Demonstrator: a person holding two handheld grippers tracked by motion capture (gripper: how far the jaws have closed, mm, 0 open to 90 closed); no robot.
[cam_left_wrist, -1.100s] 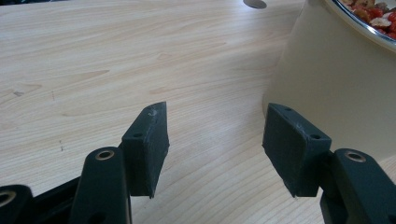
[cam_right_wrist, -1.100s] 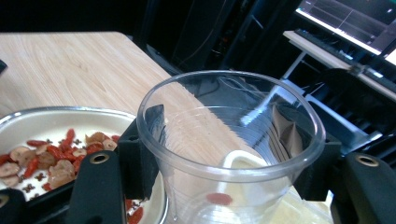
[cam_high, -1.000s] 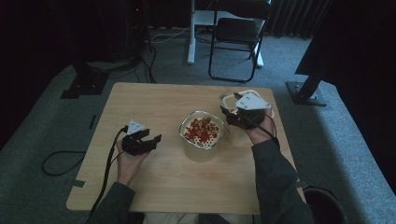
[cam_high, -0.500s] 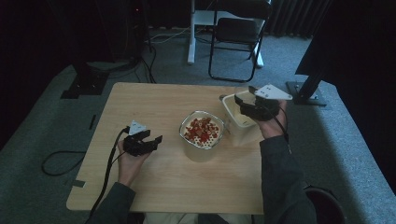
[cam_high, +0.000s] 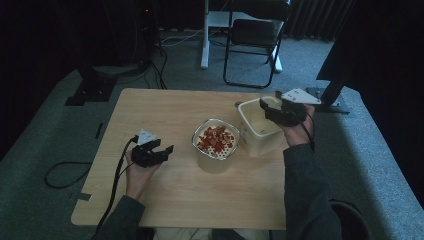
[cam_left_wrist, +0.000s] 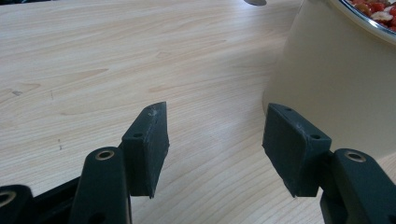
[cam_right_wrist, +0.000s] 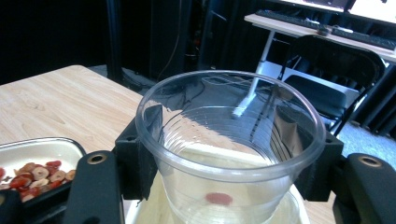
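R gripper (cam_high: 278, 106) sits near the desk's far right corner, above a cream tub (cam_high: 256, 131). Jaws are clamped on a clear plastic cup (cam_right_wrist: 229, 149), one pad on each side of its wall; they've just been easing apart a bit, cup still between them. One red piece (cam_right_wrist: 219, 198) lies at the cup's bottom. The cup hangs over the tub's open mouth, upright.

L gripper (cam_high: 156, 152) rests low at the desk's left-centre w/ jaws well apart, nothing between them, just bare wood. It points toward a 2nd cream container (cam_high: 216, 145) at desk centre, holding a metal strainer w/ red and pale bits (cam_high: 215, 139). That container stands just beside the tub, on its left.
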